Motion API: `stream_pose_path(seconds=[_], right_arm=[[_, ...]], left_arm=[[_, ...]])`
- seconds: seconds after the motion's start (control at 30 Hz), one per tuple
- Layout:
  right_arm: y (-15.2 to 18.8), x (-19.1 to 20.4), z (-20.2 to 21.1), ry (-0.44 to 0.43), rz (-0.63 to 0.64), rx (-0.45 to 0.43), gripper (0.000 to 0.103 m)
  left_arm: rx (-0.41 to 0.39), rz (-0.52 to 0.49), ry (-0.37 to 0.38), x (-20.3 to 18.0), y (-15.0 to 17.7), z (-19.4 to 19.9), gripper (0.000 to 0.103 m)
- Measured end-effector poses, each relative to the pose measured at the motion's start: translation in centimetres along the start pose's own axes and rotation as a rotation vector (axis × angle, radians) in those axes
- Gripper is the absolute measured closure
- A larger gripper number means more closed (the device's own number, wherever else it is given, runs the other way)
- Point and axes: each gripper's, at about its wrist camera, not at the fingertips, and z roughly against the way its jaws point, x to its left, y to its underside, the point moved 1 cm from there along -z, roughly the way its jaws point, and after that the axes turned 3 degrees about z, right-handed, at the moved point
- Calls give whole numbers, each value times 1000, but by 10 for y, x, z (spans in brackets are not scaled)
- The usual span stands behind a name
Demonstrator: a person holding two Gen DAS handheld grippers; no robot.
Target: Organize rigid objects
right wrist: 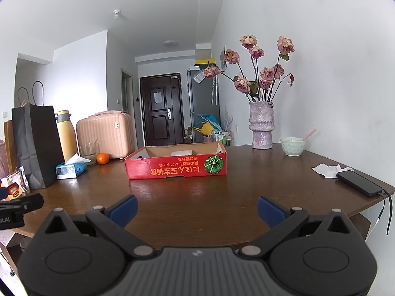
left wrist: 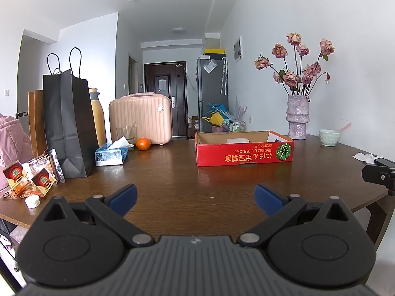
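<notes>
Both the left gripper (left wrist: 196, 198) and right gripper (right wrist: 197, 209) hover over the tabletop (left wrist: 172, 172), fingers spread wide, holding nothing. The red box (left wrist: 244, 156) (a white item inside) sits well ahead.

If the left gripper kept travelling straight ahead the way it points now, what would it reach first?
Probably the red cardboard box. The left gripper is open and empty above bare table, and the box sits slightly right of its centre line, so it might narrowly miss; depth is unclear.
</notes>
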Motion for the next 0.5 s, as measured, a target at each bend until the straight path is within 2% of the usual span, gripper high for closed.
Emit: stream_pose_path(seconds=[0.5], right_arm=[[1,-1,0,-1,-6,2,0]], left_arm=[[0,-2,-2,0,0,1,0]])
